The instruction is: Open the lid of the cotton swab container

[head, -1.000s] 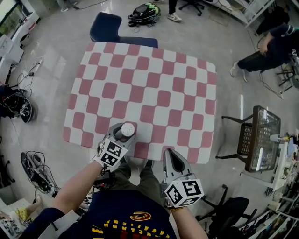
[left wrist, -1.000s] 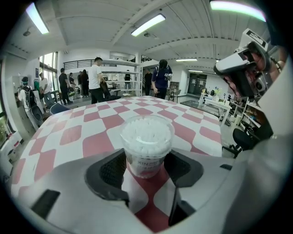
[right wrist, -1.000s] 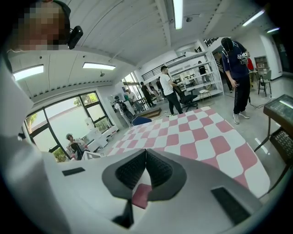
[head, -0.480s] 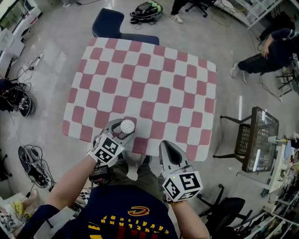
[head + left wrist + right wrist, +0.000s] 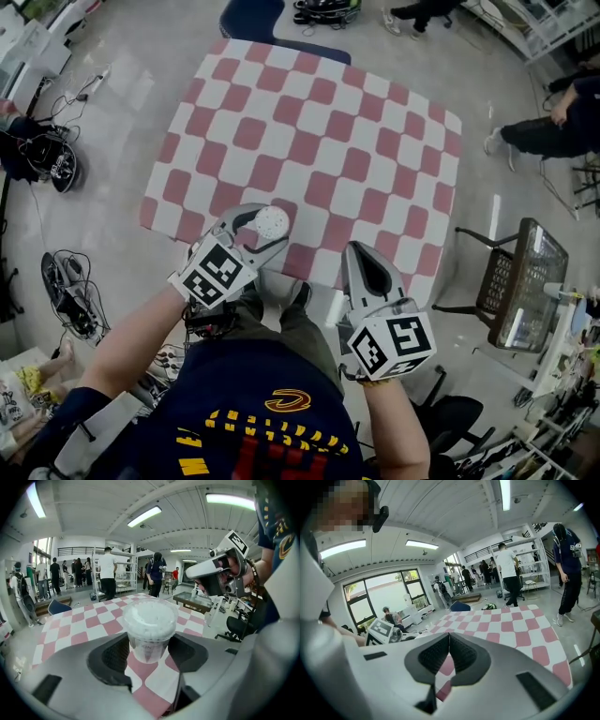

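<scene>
Left hand-held gripper (image 5: 273, 225) has come up since a second ago, taking the cotton swab container (image 5: 149, 627) with it; the tub now shows larger in the head view and sits a bit further in over the worktop (image 5: 319, 141). Right hand-held gripper (image 5: 449, 641) has also risen slightly and rolled, and is still short of the tub. Current state: the left jaws are pinching the container by its clear body, one pad on each side below the rim, tub upright. Checks of the worktop show under its base in the left gripper view, so it looks lifted clear. It hangs over the near edge of the worktop, toward the near-left corner. The lid (image 5: 149, 613) is still seated on the tub, with white swab tips visible through it. The right jaws are pressed together with nothing between them, pads touching along their length. That gripper hangs just off the near edge, right of the container and apart from it, pointing across the worktop. Marker cubes show on both: left (image 5: 214, 275), right (image 5: 392, 345). Red and white checks cover the worktop, and nothing else lies on it. Off the worktop: a dark chair (image 5: 253, 19) at the far edge, a glass-topped side table (image 5: 525, 281) beyond the right edge, and a seated person (image 5: 553, 127) past the far-right corner.
</scene>
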The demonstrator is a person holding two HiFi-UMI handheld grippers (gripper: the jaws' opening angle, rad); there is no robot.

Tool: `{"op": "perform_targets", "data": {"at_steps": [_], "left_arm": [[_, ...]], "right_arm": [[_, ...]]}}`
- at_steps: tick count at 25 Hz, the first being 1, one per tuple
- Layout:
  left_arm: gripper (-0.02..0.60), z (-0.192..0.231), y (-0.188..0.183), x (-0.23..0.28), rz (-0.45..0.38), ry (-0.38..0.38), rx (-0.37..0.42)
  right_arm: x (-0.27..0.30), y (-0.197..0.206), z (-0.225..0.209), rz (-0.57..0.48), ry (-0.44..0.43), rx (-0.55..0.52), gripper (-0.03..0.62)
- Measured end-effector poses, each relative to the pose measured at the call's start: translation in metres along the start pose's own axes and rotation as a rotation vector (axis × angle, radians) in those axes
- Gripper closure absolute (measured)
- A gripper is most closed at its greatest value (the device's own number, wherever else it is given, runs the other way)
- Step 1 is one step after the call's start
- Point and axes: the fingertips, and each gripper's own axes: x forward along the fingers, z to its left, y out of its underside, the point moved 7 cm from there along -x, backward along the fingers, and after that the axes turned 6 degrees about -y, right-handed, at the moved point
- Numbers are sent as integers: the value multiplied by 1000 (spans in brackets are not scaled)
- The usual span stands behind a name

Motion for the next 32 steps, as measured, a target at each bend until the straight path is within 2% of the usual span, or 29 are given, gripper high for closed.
{"op": "perform_targets", "data": {"at_steps": [8, 17, 22, 27, 32], "left_arm": [[330, -3, -37, -42, -69, 10, 36], [328, 5, -55, -81, -88, -5, 45], [328, 8, -70, -96, -74, 18, 33], [330, 4, -92, -108, -102, 57, 42], [328, -5, -98, -116, -104, 75, 77]], "right_arm": [[0, -36, 30, -33, -99, -109, 582], [-5, -71, 57, -65, -174, -213, 582], [2, -85, 80, -22, -307, -325, 582], [3, -109, 95, -15, -413, -443, 580], [1, -115, 116, 45, -538, -493, 486]]}}
